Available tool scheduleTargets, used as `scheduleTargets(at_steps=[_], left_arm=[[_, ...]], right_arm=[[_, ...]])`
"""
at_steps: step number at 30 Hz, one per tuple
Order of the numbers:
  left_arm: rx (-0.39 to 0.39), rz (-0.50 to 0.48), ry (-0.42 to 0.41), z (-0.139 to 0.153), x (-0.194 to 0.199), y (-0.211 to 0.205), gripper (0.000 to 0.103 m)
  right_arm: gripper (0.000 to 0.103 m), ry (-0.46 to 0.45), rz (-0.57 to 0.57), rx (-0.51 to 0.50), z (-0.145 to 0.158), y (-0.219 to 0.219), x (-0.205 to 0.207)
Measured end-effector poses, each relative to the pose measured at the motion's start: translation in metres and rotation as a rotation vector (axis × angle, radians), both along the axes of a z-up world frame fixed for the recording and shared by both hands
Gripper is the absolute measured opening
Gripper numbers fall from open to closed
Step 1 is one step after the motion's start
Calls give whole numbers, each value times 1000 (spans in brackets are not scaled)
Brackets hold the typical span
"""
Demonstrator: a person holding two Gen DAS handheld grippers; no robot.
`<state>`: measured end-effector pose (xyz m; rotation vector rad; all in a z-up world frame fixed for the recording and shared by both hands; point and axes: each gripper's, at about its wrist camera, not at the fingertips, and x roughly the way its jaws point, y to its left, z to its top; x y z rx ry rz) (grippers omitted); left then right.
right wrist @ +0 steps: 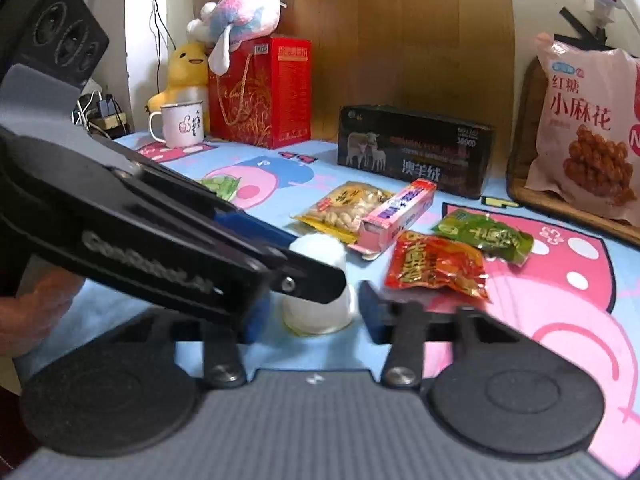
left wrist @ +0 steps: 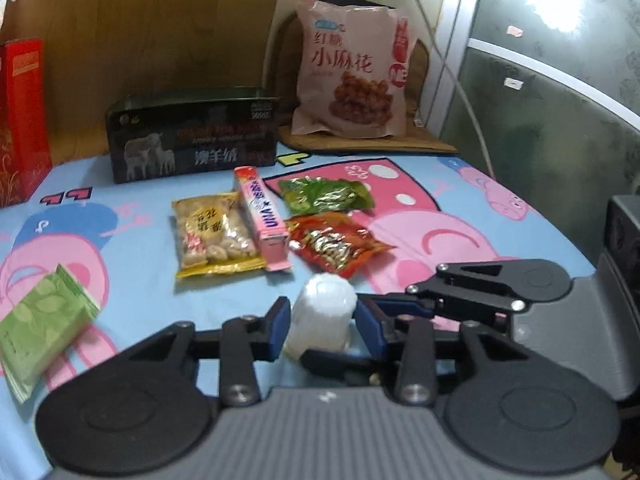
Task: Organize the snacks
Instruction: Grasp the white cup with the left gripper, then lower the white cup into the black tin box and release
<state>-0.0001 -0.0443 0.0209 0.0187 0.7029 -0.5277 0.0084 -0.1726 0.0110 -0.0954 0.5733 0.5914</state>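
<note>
Blue pads of the left gripper [left wrist: 322, 326] sit on both sides of a small white plastic cup [left wrist: 322, 316], maybe touching. Right gripper [right wrist: 316, 312] stands around it too, jaws apart.

Bedsheet [left wrist: 132, 280]: matt printed cloth. On it, red snack packet [left wrist: 340, 246] and green snack packet [left wrist: 326, 196]: glossy crinkled foil. Pink box [left wrist: 262, 220]: smooth card. Behind the sheet, headboard [left wrist: 160, 28]: smooth wood. Mug [right wrist: 182, 124]: glossy enamel.

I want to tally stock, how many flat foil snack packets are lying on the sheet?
3: yellow peanut packet left of the pink box, green packet right of it, red packet in front of the green. Others may be hidden.
</note>
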Motion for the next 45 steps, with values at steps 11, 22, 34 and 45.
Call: scheduleTargets(at_steps=[11, 22, 34, 45], left_arm=[[-86, 38, -9, 27, 26, 18, 35], [-97, 138, -139, 91, 161, 29, 36], [-180, 206, -49, 60, 238, 43, 43], [-301, 219, 103, 36, 142, 94, 43]], right_arm=[[36, -86, -5, -1, 15, 8, 14], [36, -304, -45, -53, 54, 37, 145], [47, -209, -204, -29, 34, 22, 229], [49, 99, -249, 259, 15, -38, 144]])
